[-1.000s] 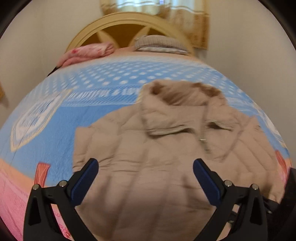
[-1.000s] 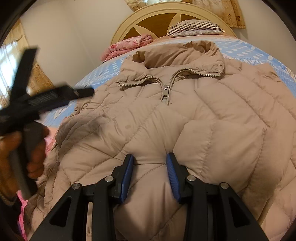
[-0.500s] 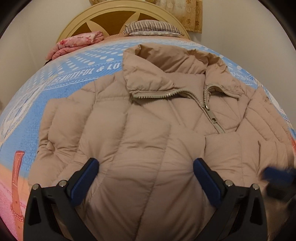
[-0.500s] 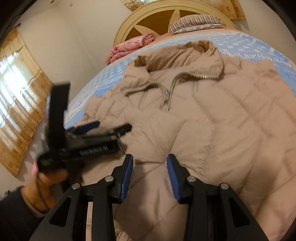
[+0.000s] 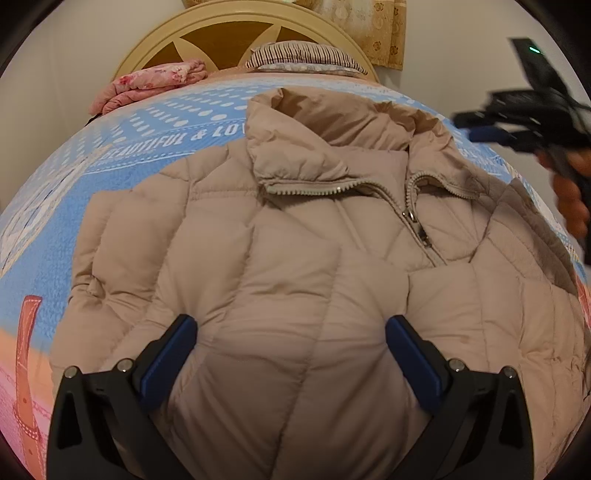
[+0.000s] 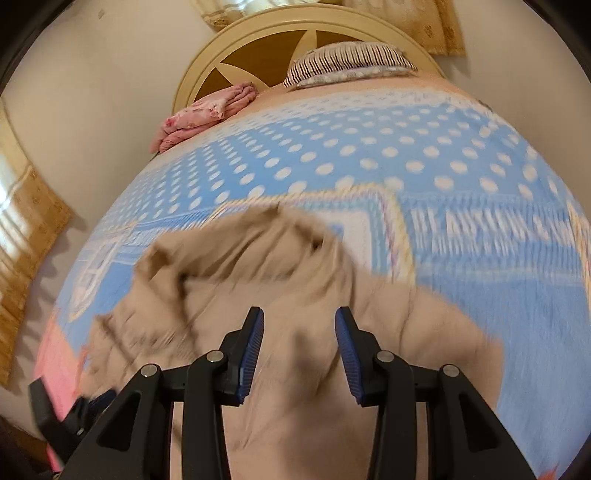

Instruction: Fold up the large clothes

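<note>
Puffer jacket (image 5: 295, 266): one, beige, quilted.
Zip pull (image 5: 421, 232): one on the jacket front.
Bedspread (image 6: 369, 158): one, blue with white dots.
Pillow (image 6: 351, 62): one, striped, at the head end.
Folded pink cloth (image 5: 147, 85): one bundle beside the pillow.
Headboard (image 5: 236, 26): one, arched, cream rim.
Curtains: two, one behind the headboard (image 5: 380, 33), one at the side window (image 6: 26, 229).
Grippers: two, left gripper (image 5: 291, 354) and right gripper (image 6: 299, 350), each with two blue-padded fingers.

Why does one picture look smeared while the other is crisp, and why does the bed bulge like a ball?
Right wrist view: motion blur streaks the beige jacket and bedspread lettering, while its own claw stays sharp. Left wrist view: jacket in focus, only the other claw blurred. Both views: the fisheye lens bows the bed.
</note>
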Tool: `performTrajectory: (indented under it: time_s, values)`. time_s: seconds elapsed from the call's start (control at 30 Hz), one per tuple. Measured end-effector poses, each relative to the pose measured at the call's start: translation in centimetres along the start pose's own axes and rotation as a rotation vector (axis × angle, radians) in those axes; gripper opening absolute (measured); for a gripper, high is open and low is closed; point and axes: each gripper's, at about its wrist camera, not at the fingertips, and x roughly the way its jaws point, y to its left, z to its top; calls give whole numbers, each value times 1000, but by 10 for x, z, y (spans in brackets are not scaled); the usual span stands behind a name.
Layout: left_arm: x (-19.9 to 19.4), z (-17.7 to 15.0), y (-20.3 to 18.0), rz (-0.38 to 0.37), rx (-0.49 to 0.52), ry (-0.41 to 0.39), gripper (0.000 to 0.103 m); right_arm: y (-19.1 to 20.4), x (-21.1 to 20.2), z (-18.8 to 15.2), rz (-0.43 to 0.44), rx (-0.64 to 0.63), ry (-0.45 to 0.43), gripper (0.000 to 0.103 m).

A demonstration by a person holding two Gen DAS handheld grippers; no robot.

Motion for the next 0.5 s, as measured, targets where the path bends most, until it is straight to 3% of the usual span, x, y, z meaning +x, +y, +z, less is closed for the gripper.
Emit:
performTrajectory:
  time_s: [0.13,0.27,0.37,0.4,0.43,0.47,0.5]
  values:
    - [0,0,2,-9,-5,-2,103,8,33,28,-32,-83,52,42]
    - [0,0,3,-18,-14,-2,103,9,55,39,-128,-165,77,41]
    - [0,0,2,-20,-16,-3,103,3,61,44,-165,-166,75,42]
    - [0,0,2,-20,-16,-3,103,-1,61,46,-141,-146,68,42]
    - [0,0,2,-20,-16,-4,103,-4,61,47,-96,-125,65,51]
    - [0,0,2,-20,-16,-4,103,-6,62,48,-74,-114,62,66]
    - [0,0,2,-20,-17,-5,103,-5,62,49,-77,-116,57,70]
